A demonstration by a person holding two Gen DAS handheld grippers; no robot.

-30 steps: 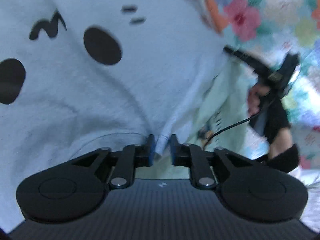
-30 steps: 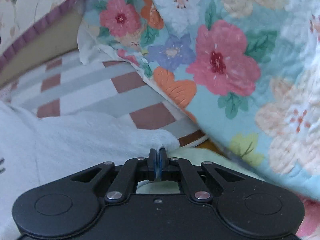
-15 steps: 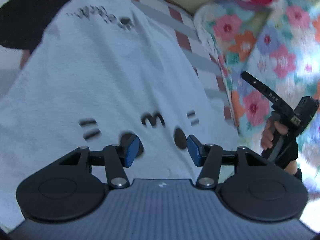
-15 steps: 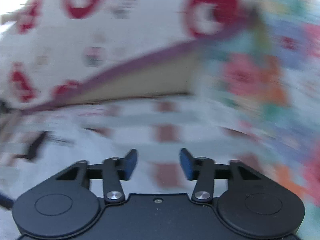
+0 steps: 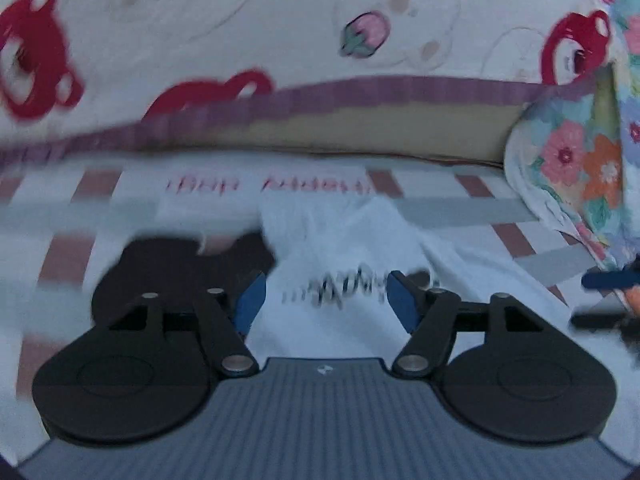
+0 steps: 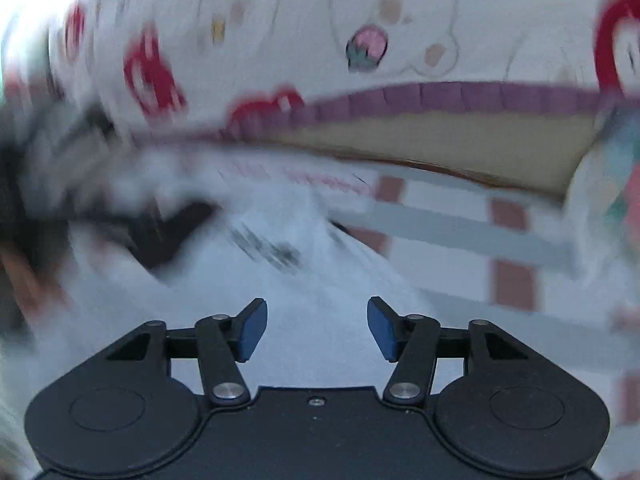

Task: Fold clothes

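A checked bed sheet (image 5: pixel 460 210) lies under a bear-print quilt (image 5: pixel 280 20). Both left tongs (image 5: pixel 322 298) and right tongs (image 6: pixel 316 328) are opening, nothing gripped, above a white shirt (image 5: pixel 340 240) spread flat on the bed.

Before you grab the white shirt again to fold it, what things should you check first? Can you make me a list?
1. Left gripper empty: ok. Its jaws are opening and nothing is pinched between them.
2. Right gripper empty: ok. Its jaws are opening too, only cloth lying beneath.
3. White shirt lying on the checked sheet: ok, it rests there, free of both grippers.
4. Shirt smooth and flat: cannot tell, both views are blurred.
5. Dark garment clear of the shirt: not ok, it lies right against the shirt's left edge.
6. Flowered quilt out of the way: ok, it sits off to the right.
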